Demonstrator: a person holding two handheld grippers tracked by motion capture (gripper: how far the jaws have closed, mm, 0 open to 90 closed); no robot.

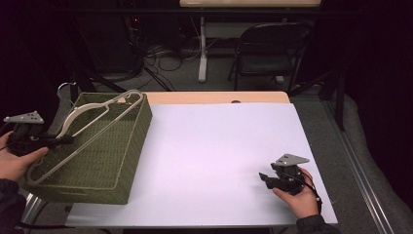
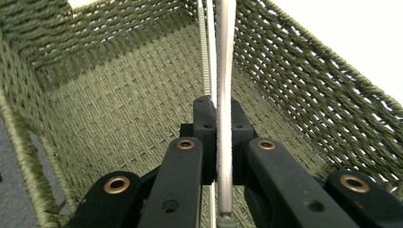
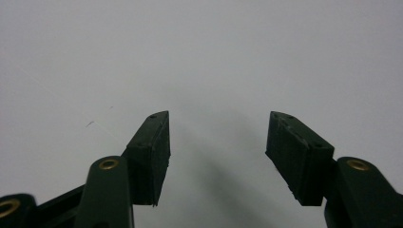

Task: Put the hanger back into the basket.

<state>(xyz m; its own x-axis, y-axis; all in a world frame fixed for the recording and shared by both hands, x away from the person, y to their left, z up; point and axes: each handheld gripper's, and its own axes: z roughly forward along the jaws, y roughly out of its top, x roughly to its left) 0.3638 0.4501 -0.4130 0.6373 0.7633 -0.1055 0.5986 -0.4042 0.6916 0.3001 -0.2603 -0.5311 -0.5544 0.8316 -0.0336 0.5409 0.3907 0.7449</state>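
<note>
A hanger (image 1: 92,124) lies across the basket (image 1: 131,161), left on the table (image 1: 219,141).

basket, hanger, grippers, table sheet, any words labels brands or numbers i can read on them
None: no readable text on anything.
Green woven basket: plain weave, no tag or label seen.
Pale hanger clamped in the left gripper: bare, no print.
Right gripper, open over the white sheet: black pads and brass rivets, no markings.
Grey plate on the right gripper: small holes, no lettering legible.
</note>
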